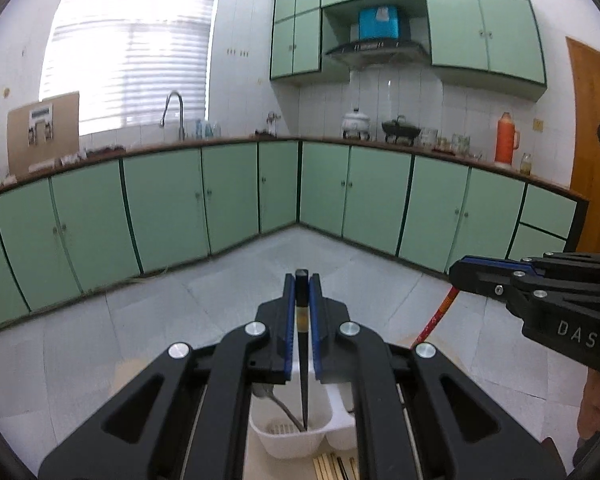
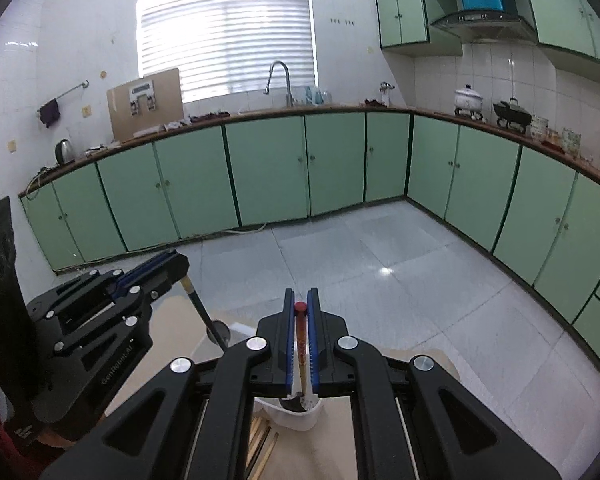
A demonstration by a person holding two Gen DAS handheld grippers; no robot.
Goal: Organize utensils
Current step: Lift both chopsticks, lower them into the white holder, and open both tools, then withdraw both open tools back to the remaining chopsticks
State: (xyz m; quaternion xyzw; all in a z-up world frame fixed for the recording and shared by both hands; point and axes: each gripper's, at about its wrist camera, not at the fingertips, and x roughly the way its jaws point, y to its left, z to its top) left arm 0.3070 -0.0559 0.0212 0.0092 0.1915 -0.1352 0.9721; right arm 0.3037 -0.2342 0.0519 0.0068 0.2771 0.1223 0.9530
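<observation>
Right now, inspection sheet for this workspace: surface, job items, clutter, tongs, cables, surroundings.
Surface: pale tabletop.
Job's things: white utensil caddy with a spoon inside; loose chopsticks lying beside it.
Clutter: nothing seen.
Tongs: left tongs shut on black chopstick, tip down in the caddy; right tongs shut on red chopstick.
Cables: cord along the floor by the cabinets.
Surroundings: green cabinets, sink faucet, orange thermos.

Both grippers, left (image 1: 302,280) and right (image 2: 301,300), clamped.
</observation>
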